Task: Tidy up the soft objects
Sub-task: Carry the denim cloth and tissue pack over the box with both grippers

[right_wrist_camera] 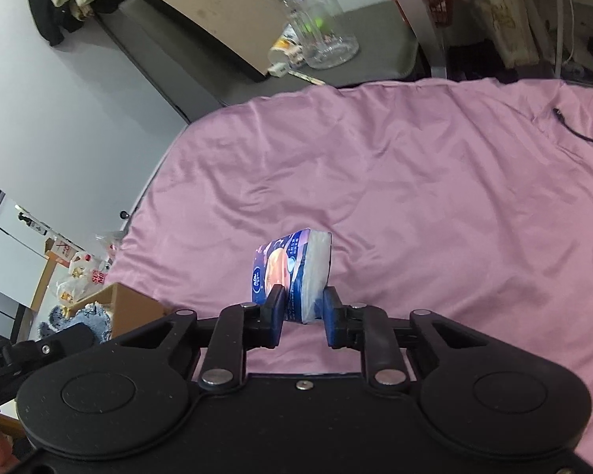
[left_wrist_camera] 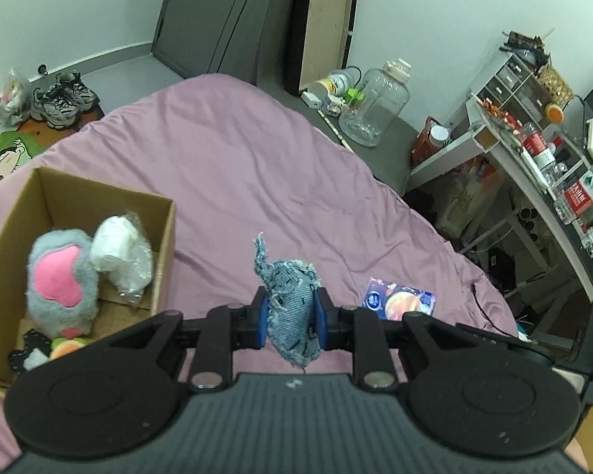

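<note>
My left gripper [left_wrist_camera: 289, 312] is shut on a frayed blue denim piece [left_wrist_camera: 292, 308], held above the pink bedsheet [left_wrist_camera: 233, 166]. To its left stands an open cardboard box [left_wrist_camera: 166, 245] with a grey and pink plush toy [left_wrist_camera: 61, 280] and a white plastic-wrapped bundle [left_wrist_camera: 118, 252] inside. My right gripper [right_wrist_camera: 303, 308] is shut on a blue printed tissue pack [right_wrist_camera: 292, 272], lifted off the sheet. The same pack [left_wrist_camera: 401, 301] shows to the right in the left wrist view. The denim piece [right_wrist_camera: 93, 316] and the box corner [right_wrist_camera: 134, 304] appear at lower left in the right wrist view.
A black cable [right_wrist_camera: 577, 130] lies on the sheet at the right. Beyond the bed are a large clear jar [left_wrist_camera: 375, 106], a cluttered desk with shelves [left_wrist_camera: 533, 134], shoes [left_wrist_camera: 63, 98] on the floor and a dark board against the wall.
</note>
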`<state>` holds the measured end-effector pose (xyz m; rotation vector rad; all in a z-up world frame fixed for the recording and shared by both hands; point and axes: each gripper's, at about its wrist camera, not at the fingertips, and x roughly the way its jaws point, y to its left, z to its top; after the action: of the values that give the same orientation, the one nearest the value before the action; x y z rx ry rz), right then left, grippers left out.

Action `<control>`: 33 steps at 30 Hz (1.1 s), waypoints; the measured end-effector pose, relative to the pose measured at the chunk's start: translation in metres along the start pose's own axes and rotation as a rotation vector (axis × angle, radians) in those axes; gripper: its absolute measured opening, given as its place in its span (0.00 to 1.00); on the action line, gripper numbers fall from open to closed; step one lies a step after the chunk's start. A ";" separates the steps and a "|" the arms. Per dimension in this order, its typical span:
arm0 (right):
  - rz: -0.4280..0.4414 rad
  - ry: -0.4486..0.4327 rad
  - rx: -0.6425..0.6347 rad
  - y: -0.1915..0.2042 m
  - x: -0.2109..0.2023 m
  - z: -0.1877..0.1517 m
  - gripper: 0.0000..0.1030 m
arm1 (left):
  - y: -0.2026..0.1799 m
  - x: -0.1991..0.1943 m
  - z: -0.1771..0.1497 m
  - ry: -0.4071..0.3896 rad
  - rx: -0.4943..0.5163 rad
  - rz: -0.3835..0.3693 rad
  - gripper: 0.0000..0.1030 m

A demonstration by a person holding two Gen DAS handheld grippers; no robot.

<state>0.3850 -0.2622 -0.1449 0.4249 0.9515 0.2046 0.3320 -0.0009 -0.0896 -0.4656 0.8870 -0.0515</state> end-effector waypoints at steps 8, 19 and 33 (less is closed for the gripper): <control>0.005 -0.045 -0.047 0.033 -0.043 -0.010 0.20 | 0.016 -0.037 0.007 -0.042 -0.005 -0.020 0.22; 0.029 -0.078 -0.097 0.082 -0.064 -0.022 0.20 | 0.065 -0.066 0.011 -0.067 -0.052 -0.018 0.22; 0.019 -0.051 -0.181 0.144 -0.053 -0.038 0.20 | 0.116 -0.053 0.005 -0.022 -0.130 -0.032 0.21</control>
<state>0.3258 -0.1420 -0.0614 0.2713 0.8709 0.2938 0.2852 0.1179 -0.0955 -0.6009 0.8646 -0.0185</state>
